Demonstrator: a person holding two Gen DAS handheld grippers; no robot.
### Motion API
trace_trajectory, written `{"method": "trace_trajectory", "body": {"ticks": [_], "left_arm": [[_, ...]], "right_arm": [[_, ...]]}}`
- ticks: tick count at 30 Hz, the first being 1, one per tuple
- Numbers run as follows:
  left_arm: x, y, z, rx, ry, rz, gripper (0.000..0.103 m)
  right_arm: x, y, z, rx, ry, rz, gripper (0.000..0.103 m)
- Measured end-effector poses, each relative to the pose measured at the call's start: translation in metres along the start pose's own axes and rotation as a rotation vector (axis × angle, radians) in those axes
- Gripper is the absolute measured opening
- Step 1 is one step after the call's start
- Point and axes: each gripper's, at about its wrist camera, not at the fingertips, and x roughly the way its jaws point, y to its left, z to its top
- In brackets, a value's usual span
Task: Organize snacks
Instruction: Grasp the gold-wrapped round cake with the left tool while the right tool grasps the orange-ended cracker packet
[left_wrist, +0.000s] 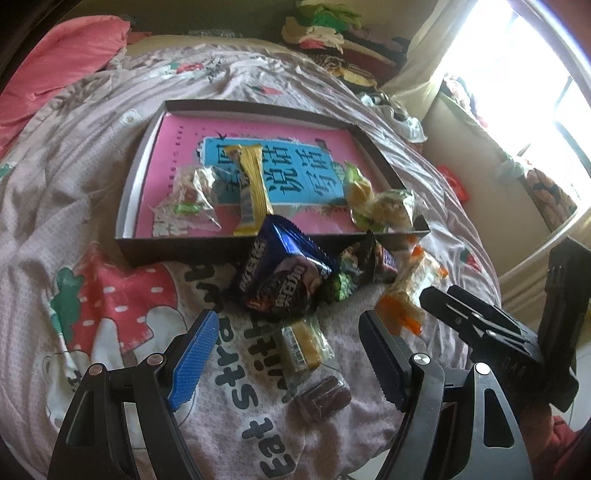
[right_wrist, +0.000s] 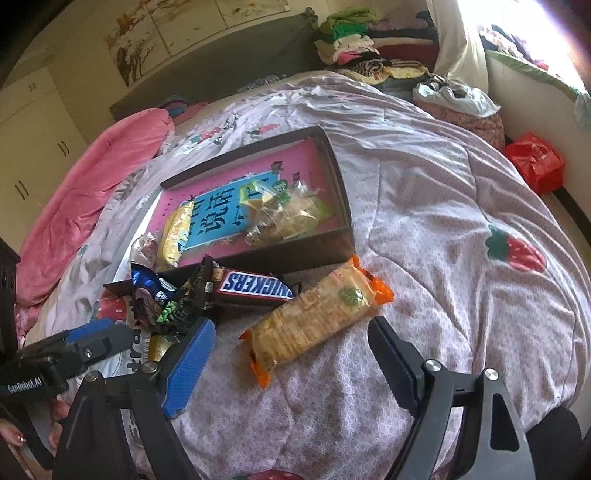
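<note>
- Both tongs stand apart and empty: left gripper (left_wrist: 288, 354) over a small yellow wafer pack (left_wrist: 301, 345), right gripper (right_wrist: 291, 354) over the orange-ended cracker pack (right_wrist: 317, 317)
- Loose snacks crowd the quilt (right_wrist: 424, 229) just outside the brown box's (right_wrist: 341, 192) near wall: blue chocolate bag (left_wrist: 284, 273), Snickers bar (right_wrist: 256, 286)
- Yellow bar (left_wrist: 251, 188) and clear packets already lie in the box
- Risk, judged: soft quilt yields, so pads may pinch fabric or crush crackers; the grippers work close together and could collide
</note>
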Motion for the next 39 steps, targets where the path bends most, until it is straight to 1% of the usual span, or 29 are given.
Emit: {"method": "trace_trajectory", "body": {"ticks": [13, 19, 21, 26, 31, 32, 38, 39], "left_arm": [[0.019, -0.002, -0.007, 0.015, 0.051, 0.008, 0.079], [0.025, -0.006, -0.009, 0.029, 0.059, 0.014, 0.079], [0.027, -0.005, -0.01, 0.028, 0.059, 0.015, 0.079], [0.03, -0.003, -0.01, 0.025, 0.063, 0.022, 0.079], [0.034, -0.003, -0.011, 0.023, 0.065, 0.033, 0.079], [0.035, -0.004, -0.011, 0.023, 0.064, 0.035, 0.079], [0.037, -0.006, -0.011, 0.015, 0.06, 0.032, 0.078], [0.037, -0.006, -0.012, 0.015, 0.055, 0.031, 0.074]], "right_arm": [[0.013, 0.0, 0.0, 0.011, 0.022, -0.005, 0.084], [0.023, 0.003, 0.002, -0.001, 0.011, -0.016, 0.084], [0.026, 0.004, 0.004, -0.009, 0.005, -0.027, 0.081], [0.035, 0.0, 0.006, -0.028, 0.001, -0.076, 0.064], [0.034, -0.004, 0.006, -0.039, -0.005, -0.092, 0.055], [0.033, -0.004, 0.006, -0.044, -0.009, -0.096, 0.052], [0.028, -0.002, 0.007, -0.06, -0.029, -0.096, 0.044], [0.027, -0.002, 0.007, -0.063, -0.035, -0.092, 0.043]]}}
